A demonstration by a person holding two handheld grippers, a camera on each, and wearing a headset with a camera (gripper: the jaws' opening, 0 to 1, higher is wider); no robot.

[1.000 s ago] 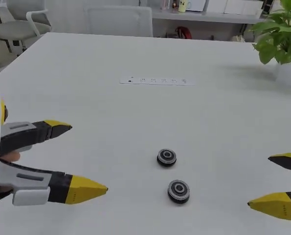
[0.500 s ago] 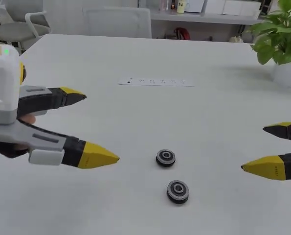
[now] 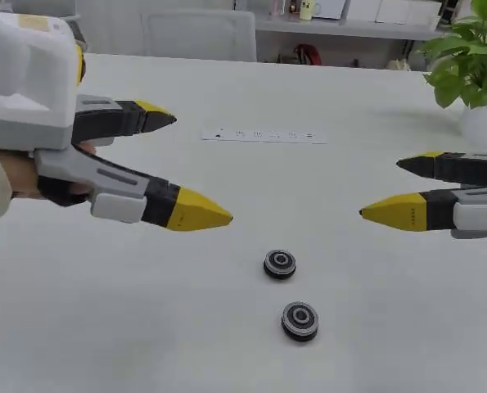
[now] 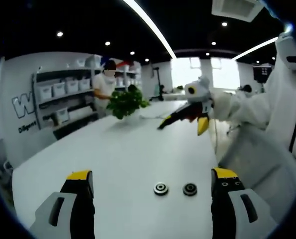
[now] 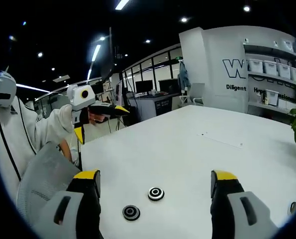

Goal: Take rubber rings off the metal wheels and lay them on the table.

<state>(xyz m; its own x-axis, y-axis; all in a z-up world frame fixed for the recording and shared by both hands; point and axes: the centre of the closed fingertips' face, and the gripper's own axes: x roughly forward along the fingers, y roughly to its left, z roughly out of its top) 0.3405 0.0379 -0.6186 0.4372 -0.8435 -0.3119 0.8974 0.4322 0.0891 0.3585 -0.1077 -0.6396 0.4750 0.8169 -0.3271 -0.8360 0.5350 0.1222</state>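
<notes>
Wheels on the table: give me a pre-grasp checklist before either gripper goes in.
1. Far wheel and near wheel lie flat on the table, apart from each other: ok.
2. Dark rubber rings are on both wheels, none laid on the table: ok.
3. Left gripper open and empty: ok.
4. Right gripper open and empty: ok.
5. Both grippers are apart from the wheels, with bare table between: ok.
6. How tightly the rings sit on the metal: cannot tell.
</notes>
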